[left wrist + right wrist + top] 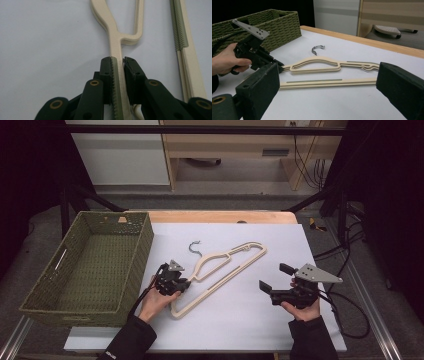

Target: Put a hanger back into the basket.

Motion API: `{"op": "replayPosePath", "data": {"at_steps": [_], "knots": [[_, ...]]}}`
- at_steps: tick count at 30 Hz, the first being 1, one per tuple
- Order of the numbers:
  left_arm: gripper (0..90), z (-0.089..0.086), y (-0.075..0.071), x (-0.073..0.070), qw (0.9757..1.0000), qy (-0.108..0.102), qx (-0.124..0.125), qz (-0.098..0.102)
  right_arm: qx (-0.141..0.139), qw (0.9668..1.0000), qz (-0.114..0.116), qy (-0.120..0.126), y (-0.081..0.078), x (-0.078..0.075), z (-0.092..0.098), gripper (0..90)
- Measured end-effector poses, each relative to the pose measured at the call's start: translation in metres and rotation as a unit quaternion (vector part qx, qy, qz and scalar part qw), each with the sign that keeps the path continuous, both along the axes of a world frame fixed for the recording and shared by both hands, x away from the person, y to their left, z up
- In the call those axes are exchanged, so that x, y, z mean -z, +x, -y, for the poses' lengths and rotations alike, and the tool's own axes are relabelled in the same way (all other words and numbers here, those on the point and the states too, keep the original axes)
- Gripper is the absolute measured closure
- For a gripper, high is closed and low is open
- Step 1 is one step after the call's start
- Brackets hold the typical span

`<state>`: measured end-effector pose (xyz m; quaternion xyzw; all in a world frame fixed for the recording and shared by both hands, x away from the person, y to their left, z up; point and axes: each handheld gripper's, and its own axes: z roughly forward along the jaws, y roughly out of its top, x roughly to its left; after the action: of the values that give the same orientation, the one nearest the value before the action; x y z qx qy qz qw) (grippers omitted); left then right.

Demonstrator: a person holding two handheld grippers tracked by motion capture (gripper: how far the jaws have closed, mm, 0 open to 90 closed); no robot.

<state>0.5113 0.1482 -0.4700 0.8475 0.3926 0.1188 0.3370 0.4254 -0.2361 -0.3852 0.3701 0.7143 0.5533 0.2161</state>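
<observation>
Cream plastic hangers (225,265) with a metal hook (194,247) lie stacked flat on the white table cover, hook toward the far side. My left gripper (186,284) is shut on one shoulder arm of the stack near its lower left end. In the left gripper view the arm (116,42) runs straight between the pads, with the gripper (120,61) clamped on it. My right gripper (275,277) stands open to the right of the hangers, held low and aimed at them. Its view shows the hangers (319,65) lying ahead of its wide-apart jaws, and the left gripper (278,67) beyond.
A green woven basket (145,245) stands at the left of the table, close to my left hand; its wall (274,22) also shows in the right gripper view. The wooden table edge (220,216) runs along the far side. Cables (350,315) trail at the right.
</observation>
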Motion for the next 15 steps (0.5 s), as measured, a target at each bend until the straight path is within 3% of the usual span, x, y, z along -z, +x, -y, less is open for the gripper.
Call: {"op": "replayPosePath", "data": {"at_steps": [3,10,15], "knots": [[77.3,0.000,-0.001,-0.002,0.9999,0.009,0.004,0.008,-0.002,1.0000,-0.005,-0.002,0.002,0.002,-0.003,5.6],[78.8,-0.004,-0.005,-0.013,0.9996,-0.005,-0.009,0.027,-0.009,0.9999,-0.013,-0.008,0.006,0.006,-0.008,5.8],[79.1,-0.002,-0.012,-0.020,0.9988,-0.002,-0.002,0.048,-0.015,0.9998,-0.013,-0.007,0.010,0.007,-0.014,7.5]]}}
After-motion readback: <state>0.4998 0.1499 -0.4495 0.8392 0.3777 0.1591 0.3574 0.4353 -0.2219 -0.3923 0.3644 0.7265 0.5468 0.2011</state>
